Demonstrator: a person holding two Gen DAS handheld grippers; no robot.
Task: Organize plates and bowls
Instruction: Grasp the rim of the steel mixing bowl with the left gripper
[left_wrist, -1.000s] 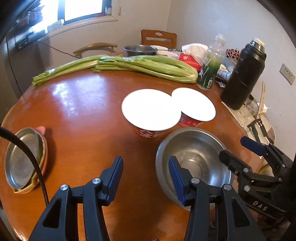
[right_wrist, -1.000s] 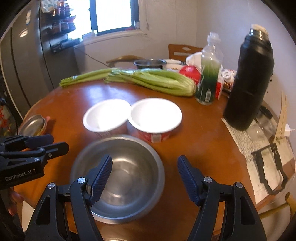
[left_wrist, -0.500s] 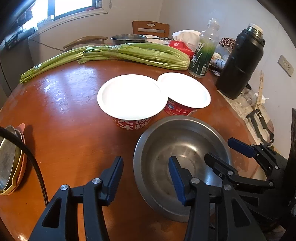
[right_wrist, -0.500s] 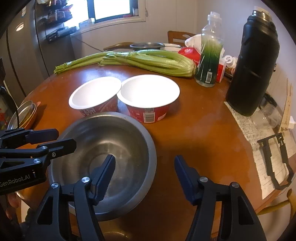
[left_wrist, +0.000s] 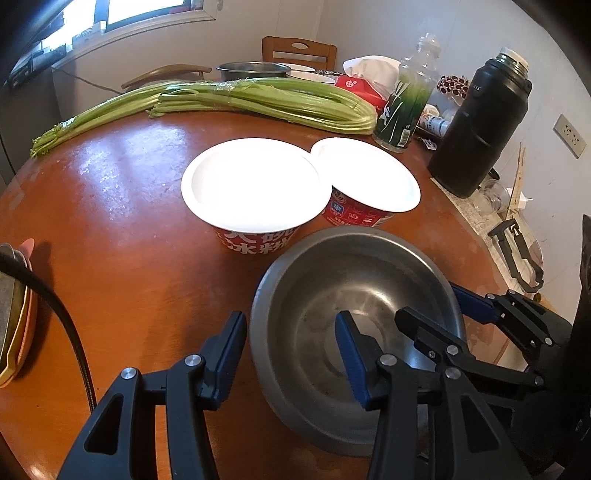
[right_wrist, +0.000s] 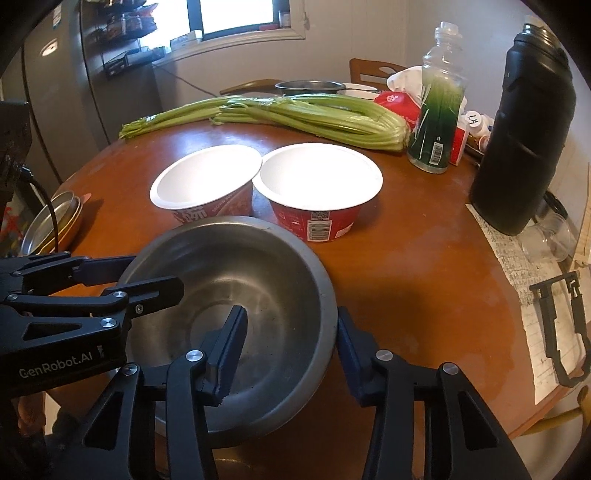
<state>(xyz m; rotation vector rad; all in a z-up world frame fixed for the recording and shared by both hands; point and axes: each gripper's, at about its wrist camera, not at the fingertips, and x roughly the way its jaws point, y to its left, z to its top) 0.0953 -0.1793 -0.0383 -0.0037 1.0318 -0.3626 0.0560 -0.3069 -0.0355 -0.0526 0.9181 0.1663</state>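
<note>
Two claws work one steel bowl (right_wrist: 236, 317), which sits on the tabletop (left_wrist: 122, 221) at its near edge. Largest to smallest from that bowl: tabletop under it; two red paper bowls (right_wrist: 317, 192) just beyond its far rim, touching each other; plate stack (right_wrist: 55, 221) well off to its left. Right claw (right_wrist: 288, 347) straddles the bowl's right rim, one finger inside, one outside; jaws have just been closing, outer pad (right_wrist: 345, 343) on the wall, inner contact unclear. Left claw (left_wrist: 290, 354) straddles the left rim at a narrow gap, pads apparently not pressing. Step: securing the steel bowl. Next, probably: confirm the pinch, lift level, clear the paper bowls.
</note>
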